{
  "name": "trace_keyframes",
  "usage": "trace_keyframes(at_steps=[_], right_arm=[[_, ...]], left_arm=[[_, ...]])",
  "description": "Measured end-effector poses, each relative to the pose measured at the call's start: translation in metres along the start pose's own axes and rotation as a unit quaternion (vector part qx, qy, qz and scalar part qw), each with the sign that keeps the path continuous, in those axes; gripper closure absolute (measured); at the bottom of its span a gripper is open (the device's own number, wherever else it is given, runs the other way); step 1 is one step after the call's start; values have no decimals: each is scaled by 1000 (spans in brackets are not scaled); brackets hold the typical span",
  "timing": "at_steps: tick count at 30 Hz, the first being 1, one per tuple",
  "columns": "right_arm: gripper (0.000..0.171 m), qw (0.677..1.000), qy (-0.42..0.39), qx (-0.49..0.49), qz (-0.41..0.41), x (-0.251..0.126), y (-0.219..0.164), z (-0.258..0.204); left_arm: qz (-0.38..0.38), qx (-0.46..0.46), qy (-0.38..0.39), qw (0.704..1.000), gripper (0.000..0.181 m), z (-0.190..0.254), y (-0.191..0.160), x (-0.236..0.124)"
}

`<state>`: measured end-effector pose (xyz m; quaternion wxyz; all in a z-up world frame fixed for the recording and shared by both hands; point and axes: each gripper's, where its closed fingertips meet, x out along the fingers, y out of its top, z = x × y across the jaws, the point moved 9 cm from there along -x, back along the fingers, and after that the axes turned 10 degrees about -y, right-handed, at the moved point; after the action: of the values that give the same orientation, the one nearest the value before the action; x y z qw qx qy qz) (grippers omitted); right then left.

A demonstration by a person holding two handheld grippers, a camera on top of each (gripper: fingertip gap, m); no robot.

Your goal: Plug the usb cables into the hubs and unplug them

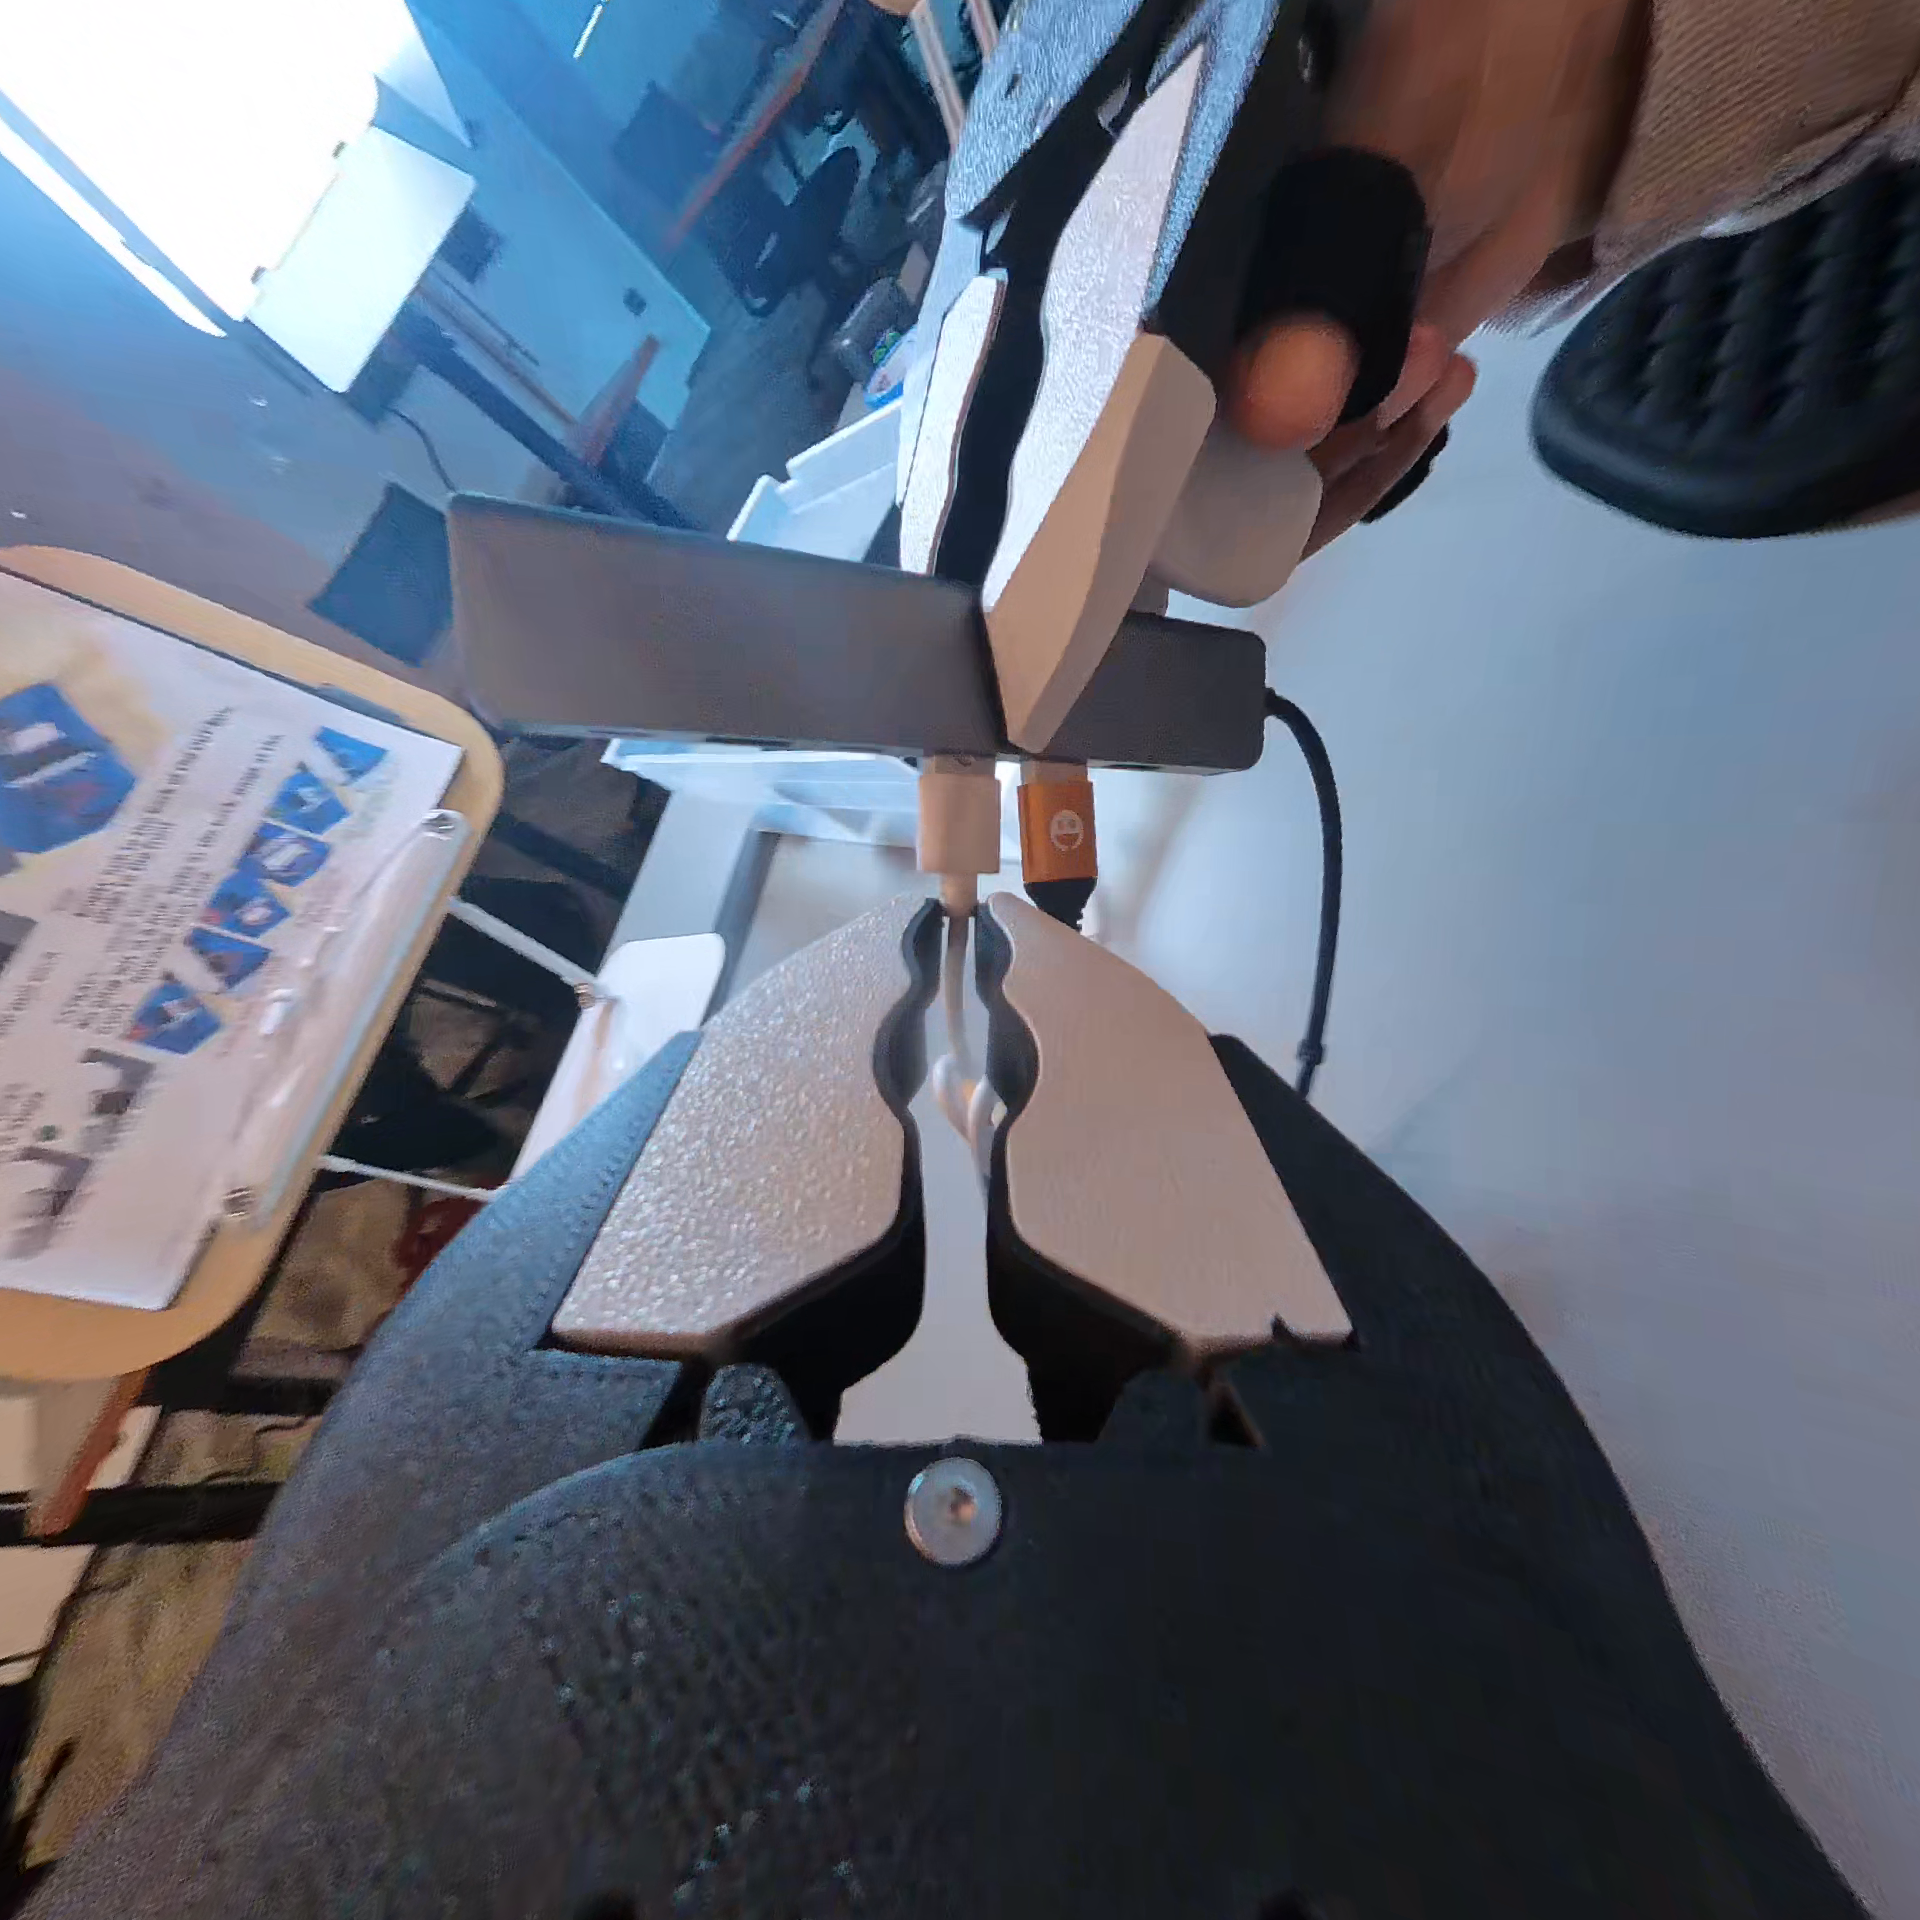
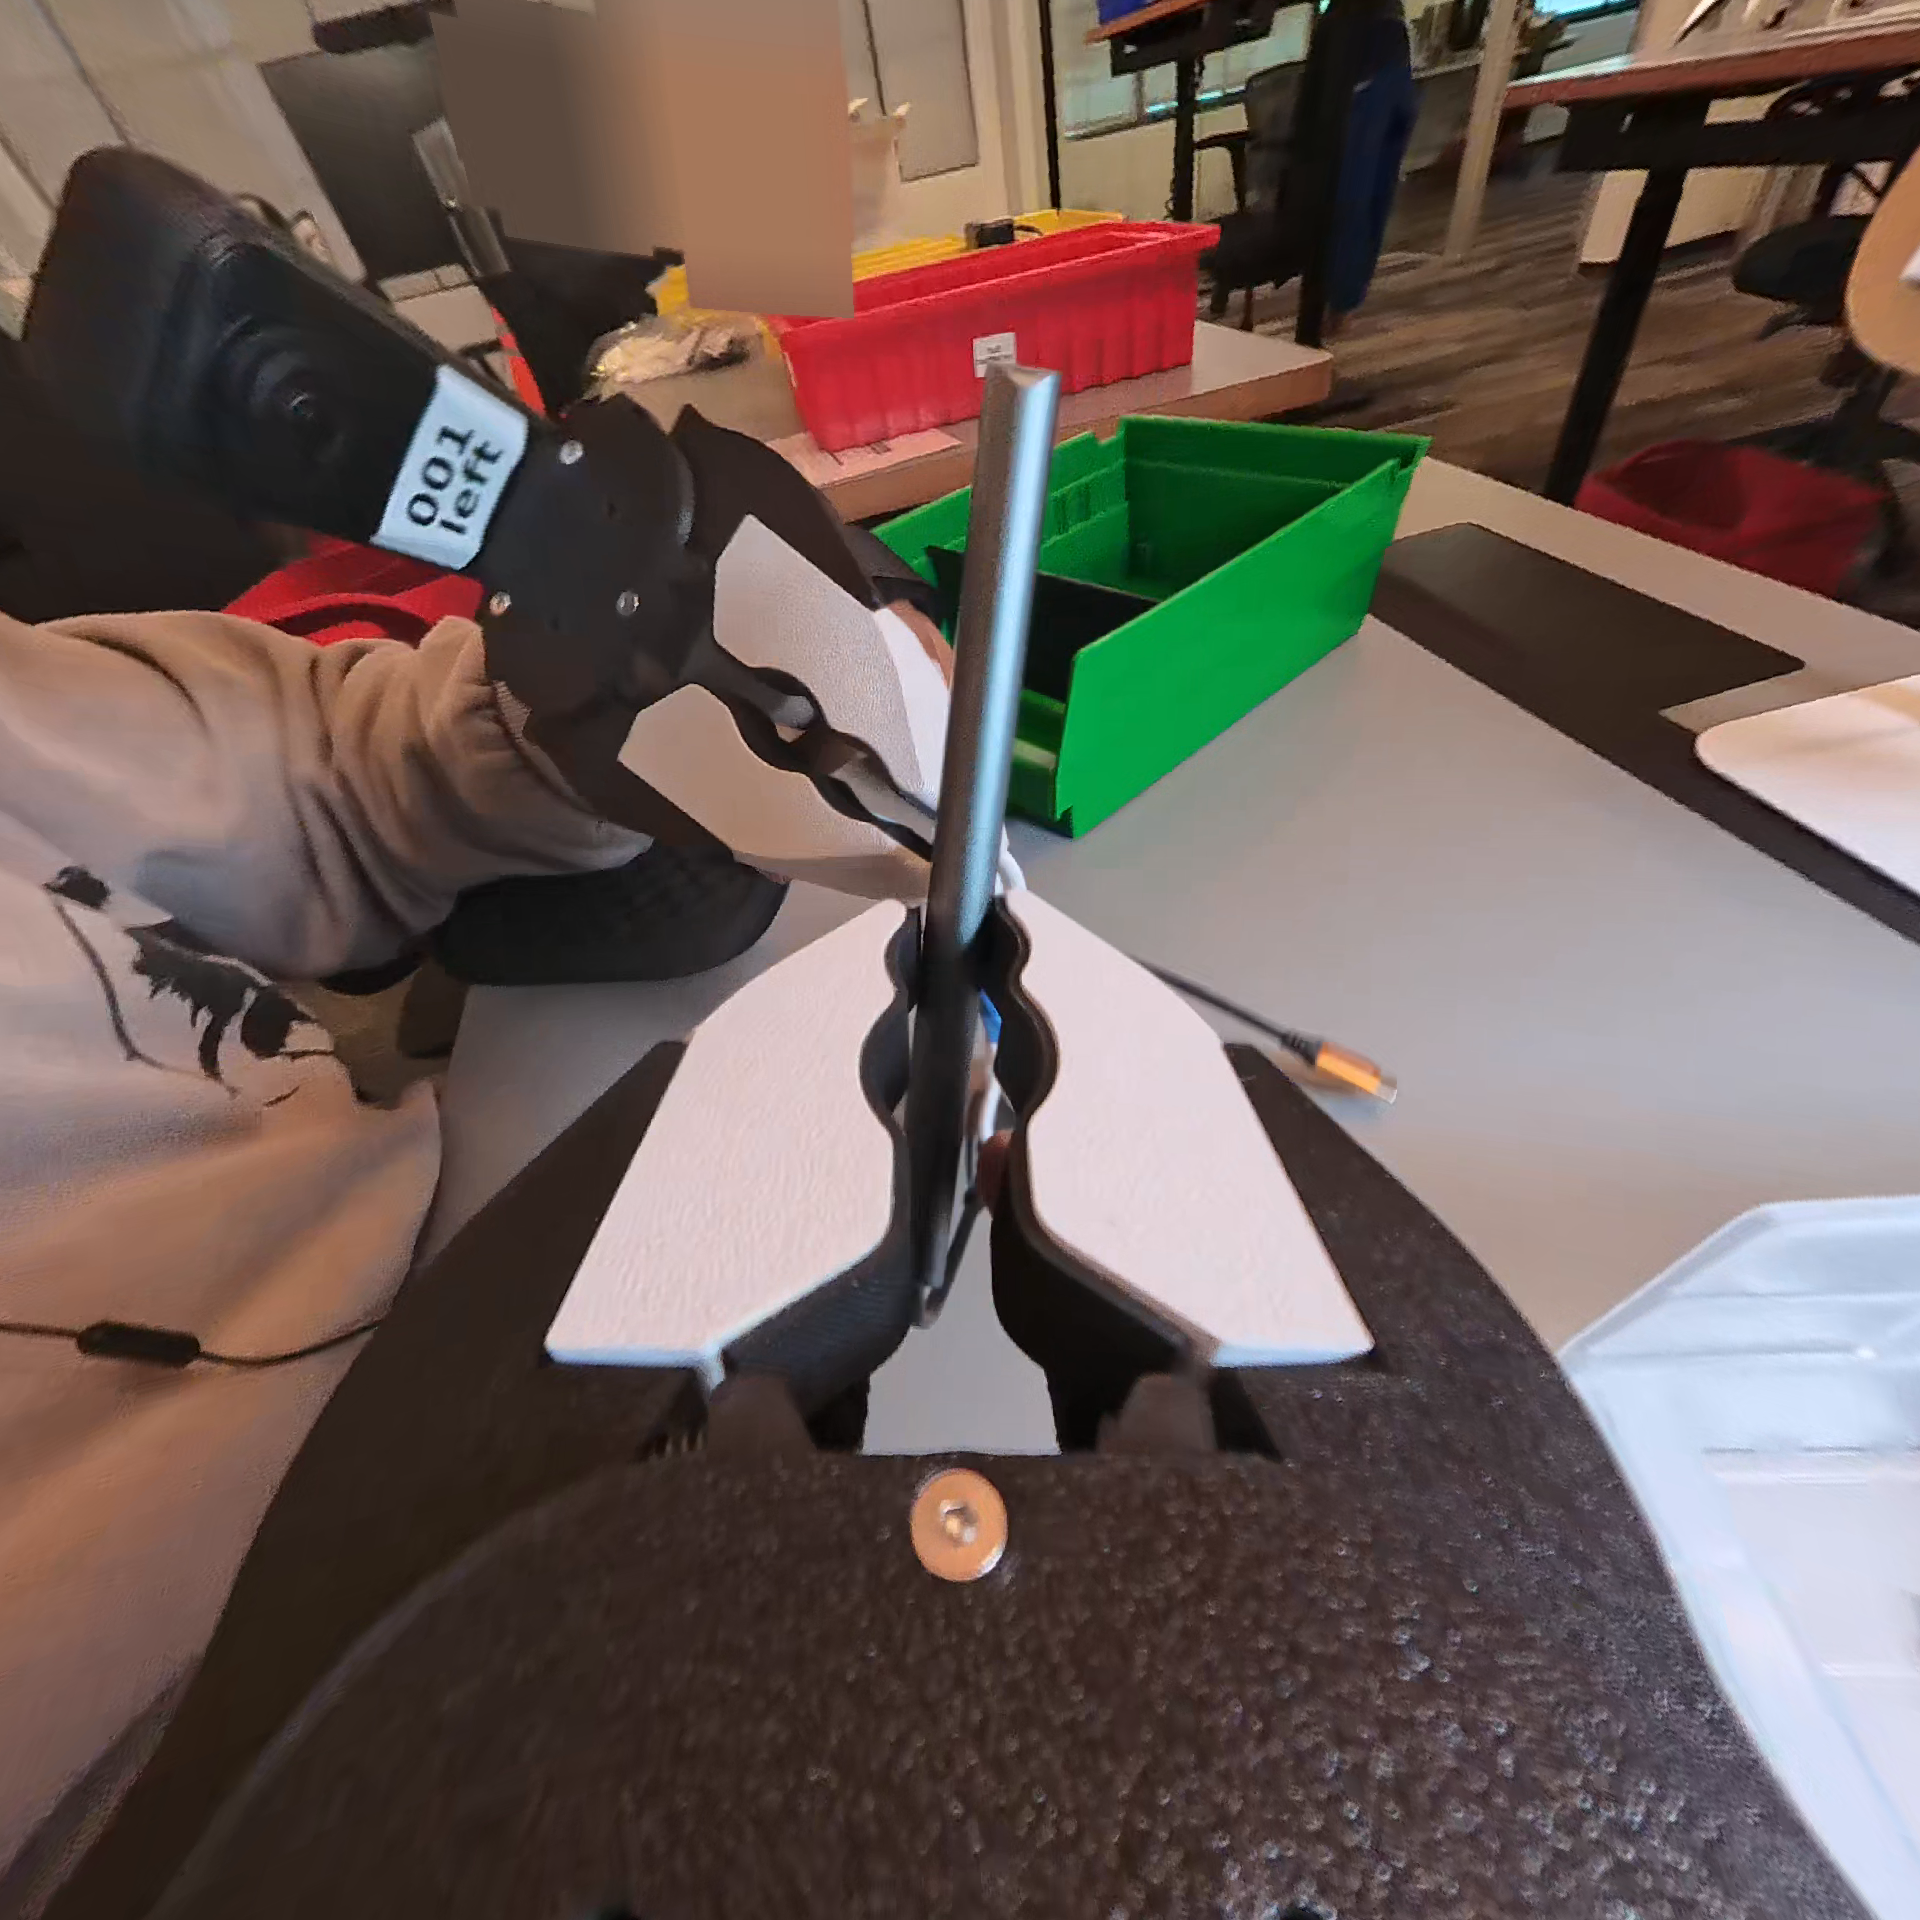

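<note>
Black pebbled gripper [image 2: 961, 925] bodies, white jaws, silver screw [image 2: 958, 1525], beige sleeve [image 2: 260, 727].

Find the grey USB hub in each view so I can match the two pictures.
Left wrist view: the grey USB hub lies across the middle, seen broadside, with the right gripper clamped over it.
Right wrist view: the hub stands edge-on at centre, rising from that view's own jaws.
Shared landmark: the left gripper, shut on the white cable and touching the hub's side.
</note>
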<state>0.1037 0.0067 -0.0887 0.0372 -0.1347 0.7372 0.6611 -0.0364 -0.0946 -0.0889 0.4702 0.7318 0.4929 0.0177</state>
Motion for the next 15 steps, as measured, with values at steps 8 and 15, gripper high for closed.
trace_keyframes(at_steps=[8, 15], right_arm=[[161, 963, -162, -212, 42, -15, 7, -17], [161, 762, -409, -500, 47, 9, -4, -37]], left_arm=[[101, -157, -16, 982, 175, -7, -10, -9], [301, -440, -104, 840, 140, -1, 2, 3]])
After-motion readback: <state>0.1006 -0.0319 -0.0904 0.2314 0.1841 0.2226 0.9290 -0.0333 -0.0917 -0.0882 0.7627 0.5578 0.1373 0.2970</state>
